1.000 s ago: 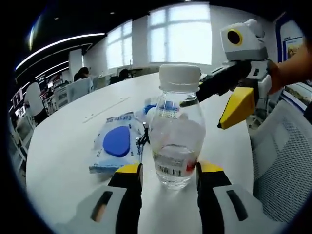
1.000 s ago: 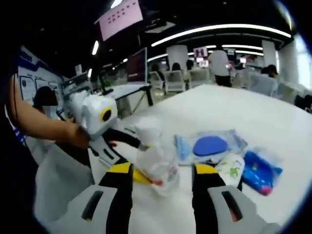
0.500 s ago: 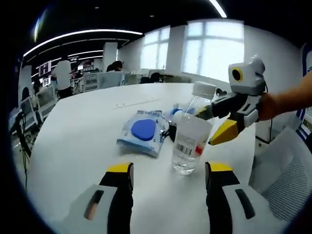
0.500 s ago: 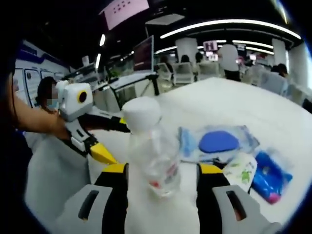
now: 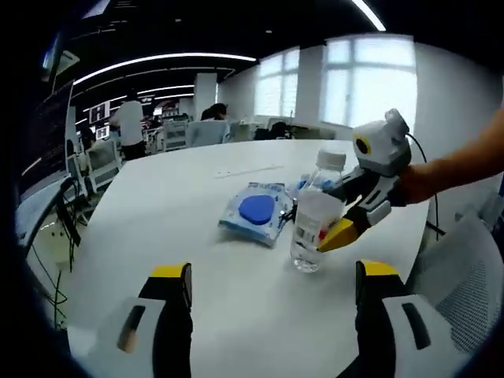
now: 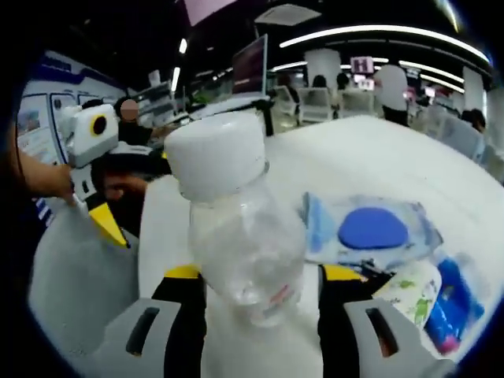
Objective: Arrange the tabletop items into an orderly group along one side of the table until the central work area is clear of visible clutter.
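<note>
Since a second ago the left gripper (image 5: 268, 279) has drawn back from the clear bottle (image 5: 313, 216), which then stood between its jaws; the right gripper (image 6: 253, 283) has closed in until the bottle looms large between its own jaws. The bottle stands upright on the white table (image 5: 173, 228), white cap on top, a label with red on its lower part.

In the right gripper view the bottle's body (image 6: 246, 252) sits squarely between the yellow-tipped jaws, which are close against its sides; whether they actually press on it I cannot tell, as the bottle hides the contact. In the left gripper view the right gripper (image 5: 352, 211) reaches in from the right, a person's hand behind it, its jaws at the bottle. The left gripper's jaws are spread wide with nothing between them, well short of the bottle.

Just behind the bottle lies a flat blue-and-white packet (image 5: 256, 212) with a blue oval on it. Beside the packet, in the right gripper view, rest a small white pack with green print (image 6: 411, 290) and a blue wrapped pack (image 6: 457, 303).
</note>
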{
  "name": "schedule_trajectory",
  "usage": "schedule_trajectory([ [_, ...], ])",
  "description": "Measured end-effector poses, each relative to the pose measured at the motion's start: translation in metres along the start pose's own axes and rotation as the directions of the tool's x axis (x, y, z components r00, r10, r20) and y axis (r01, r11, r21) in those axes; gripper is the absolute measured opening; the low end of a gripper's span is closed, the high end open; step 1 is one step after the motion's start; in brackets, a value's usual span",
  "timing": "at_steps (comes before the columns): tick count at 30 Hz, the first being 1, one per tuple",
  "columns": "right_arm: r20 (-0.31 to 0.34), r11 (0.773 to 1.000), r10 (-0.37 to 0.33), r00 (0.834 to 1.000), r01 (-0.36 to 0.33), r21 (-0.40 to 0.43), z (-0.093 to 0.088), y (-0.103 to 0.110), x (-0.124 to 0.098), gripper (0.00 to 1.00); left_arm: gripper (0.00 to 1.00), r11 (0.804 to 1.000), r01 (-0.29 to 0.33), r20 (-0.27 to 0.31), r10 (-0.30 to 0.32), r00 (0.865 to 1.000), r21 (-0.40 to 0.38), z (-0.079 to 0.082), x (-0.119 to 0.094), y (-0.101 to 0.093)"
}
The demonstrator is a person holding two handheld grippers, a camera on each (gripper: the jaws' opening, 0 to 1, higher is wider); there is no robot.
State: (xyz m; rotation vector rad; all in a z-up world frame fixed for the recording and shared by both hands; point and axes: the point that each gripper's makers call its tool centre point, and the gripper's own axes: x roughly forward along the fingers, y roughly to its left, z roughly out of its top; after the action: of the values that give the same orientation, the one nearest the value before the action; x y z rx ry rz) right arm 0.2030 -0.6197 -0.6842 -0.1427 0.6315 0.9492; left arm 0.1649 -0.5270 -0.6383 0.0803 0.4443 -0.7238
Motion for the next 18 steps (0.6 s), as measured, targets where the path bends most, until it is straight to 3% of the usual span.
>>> schedule_trajectory([
  [7,-0.010,0.999,0.040,0.999,-0.040,-0.025,0.000,0.006,0.006,0.45,0.94,1.000,0.011,-0.018,-0.011,1.000,0.021,-0.004,-0.007,-0.007],
  [12,-0.006,0.999,0.024,1.000,-0.024,-0.041,0.001,0.006,0.007,0.44,0.96,1.000,-0.006,0.006,0.006,1.000,0.026,0.006,-0.016,-0.008],
  [18,0.009,0.999,0.006,1.000,-0.006,-0.038,0.003,0.006,0.009,0.43,0.98,0.999,-0.019,-0.001,0.019,1.000,0.026,0.001,-0.022,-0.006],
])
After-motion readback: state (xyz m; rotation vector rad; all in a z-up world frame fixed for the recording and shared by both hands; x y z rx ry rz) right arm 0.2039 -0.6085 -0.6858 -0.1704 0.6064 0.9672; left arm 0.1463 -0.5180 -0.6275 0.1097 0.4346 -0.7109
